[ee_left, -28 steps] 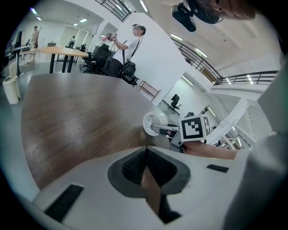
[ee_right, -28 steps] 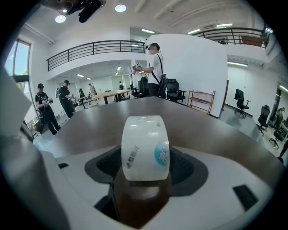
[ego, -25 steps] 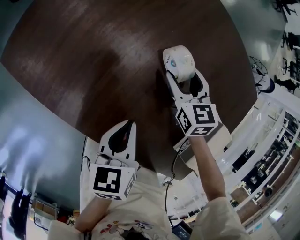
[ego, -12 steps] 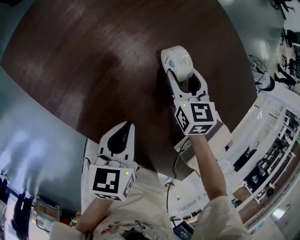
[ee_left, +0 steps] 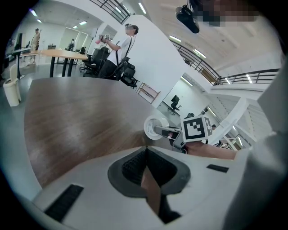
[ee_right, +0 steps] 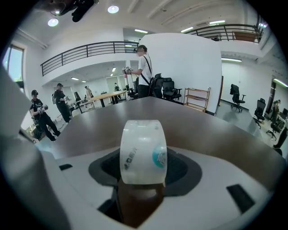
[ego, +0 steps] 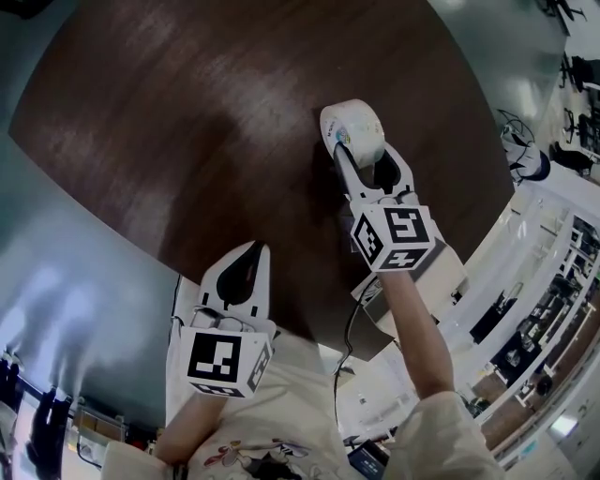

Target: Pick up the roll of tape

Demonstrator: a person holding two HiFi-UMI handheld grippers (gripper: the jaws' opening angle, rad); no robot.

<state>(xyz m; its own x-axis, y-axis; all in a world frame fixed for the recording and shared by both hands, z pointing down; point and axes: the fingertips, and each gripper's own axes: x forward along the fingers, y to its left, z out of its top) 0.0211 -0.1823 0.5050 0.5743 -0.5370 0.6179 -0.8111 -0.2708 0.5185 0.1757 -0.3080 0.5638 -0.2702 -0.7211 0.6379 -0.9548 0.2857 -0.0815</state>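
Dark wood table [ego: 187,122], right hand-held gripper [ego: 362,150] clamping roll of tape [ego: 355,124], left hand-held gripper [ego: 254,251] closed at near edge

Ceiling lights [ee_right: 113,9] are shining over a white hall. A railed balcony [ee_right: 85,50] is running above office chairs [ee_right: 168,89] and a shelf [ee_right: 196,99].
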